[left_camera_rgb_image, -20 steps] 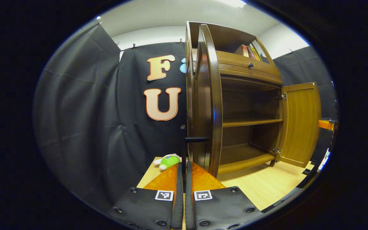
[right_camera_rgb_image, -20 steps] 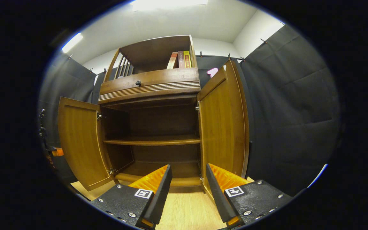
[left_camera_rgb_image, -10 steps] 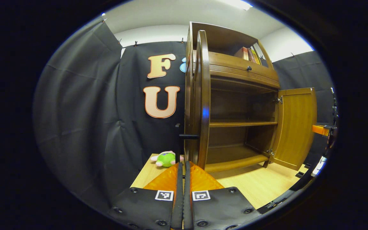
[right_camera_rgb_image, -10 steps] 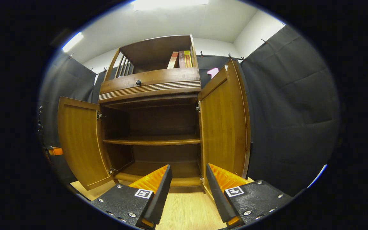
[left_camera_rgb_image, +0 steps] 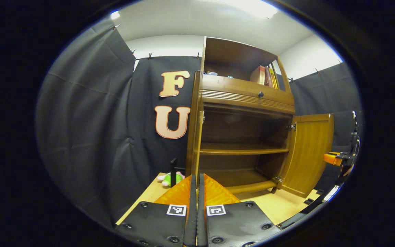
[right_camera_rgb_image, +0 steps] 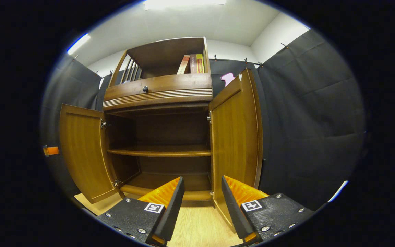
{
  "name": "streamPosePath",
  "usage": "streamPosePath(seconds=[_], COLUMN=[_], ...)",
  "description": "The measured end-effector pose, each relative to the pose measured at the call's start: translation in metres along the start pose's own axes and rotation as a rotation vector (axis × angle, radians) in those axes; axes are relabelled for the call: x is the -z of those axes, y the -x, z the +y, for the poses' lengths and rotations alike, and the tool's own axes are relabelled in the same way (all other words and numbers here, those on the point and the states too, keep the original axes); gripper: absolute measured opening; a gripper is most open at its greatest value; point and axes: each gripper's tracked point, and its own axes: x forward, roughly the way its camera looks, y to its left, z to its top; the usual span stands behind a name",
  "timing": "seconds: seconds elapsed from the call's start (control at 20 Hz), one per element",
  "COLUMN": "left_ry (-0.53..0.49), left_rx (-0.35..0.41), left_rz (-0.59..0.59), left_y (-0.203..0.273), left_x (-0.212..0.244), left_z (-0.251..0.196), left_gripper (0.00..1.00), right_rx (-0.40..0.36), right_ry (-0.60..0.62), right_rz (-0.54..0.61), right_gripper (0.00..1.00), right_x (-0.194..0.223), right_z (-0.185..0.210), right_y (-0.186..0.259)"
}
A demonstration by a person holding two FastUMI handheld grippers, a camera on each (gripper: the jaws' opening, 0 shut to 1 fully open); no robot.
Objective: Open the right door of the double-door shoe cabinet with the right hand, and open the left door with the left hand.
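Standing open on both sides, the shoe cabinet (right_camera_rgb_image: 159, 137) shows its left door (right_camera_rgb_image: 81, 154) and right door (right_camera_rgb_image: 235, 140) swung outward. Left tongs (left_camera_rgb_image: 196, 206) are pressed together before it; right tongs (right_camera_rgb_image: 201, 206) are spread, holding nothing.

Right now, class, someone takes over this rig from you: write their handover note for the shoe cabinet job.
Left gripper: fingers shut together, empty; the left door's black handle stands just beside its tips, apart.
Right gripper: open, empty, facing the shoe cabinet.
Left door and right door: both swung wide, shelves bare.
Done: both doors open.
Left: probably nothing but drawing both grippers back.
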Motion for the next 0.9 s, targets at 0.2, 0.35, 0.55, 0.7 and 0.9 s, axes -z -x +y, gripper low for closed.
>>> streamPosePath(seconds=[0.2, 0.35, 0.55, 0.7, 0.9], left_ry=[-0.025, -0.034, -0.086, -0.096, -0.092], left_rx=[0.013, 0.038, 0.022, 0.048, 0.059], left_rz=[-0.02, -0.024, -0.032, -0.042, -0.061], left_y=[-0.013, -0.026, -0.044, -0.058, -0.077], left_x=[-0.013, -0.018, -0.022, -0.025, -0.033], left_z=[-0.023, -0.042, -0.057, -0.076, -0.091], left_gripper=[0.08, 0.22, 0.4, 0.56, 0.61], right_rx=[0.008, 0.022, 0.045, 0.066, 0.088], right_ry=[-0.017, -0.002, 0.008, 0.019, 0.017], right_rz=[-0.023, -0.036, -0.04, -0.033, -0.022], right_gripper=[0.79, 0.79, 0.7, 0.9, 1.0], right_x=[-0.018, -0.03, -0.036, -0.032, -0.029], right_z=[-0.008, -0.014, -0.024, -0.032, -0.042], right_y=[0.002, 0.005, 0.007, 0.003, -0.002])
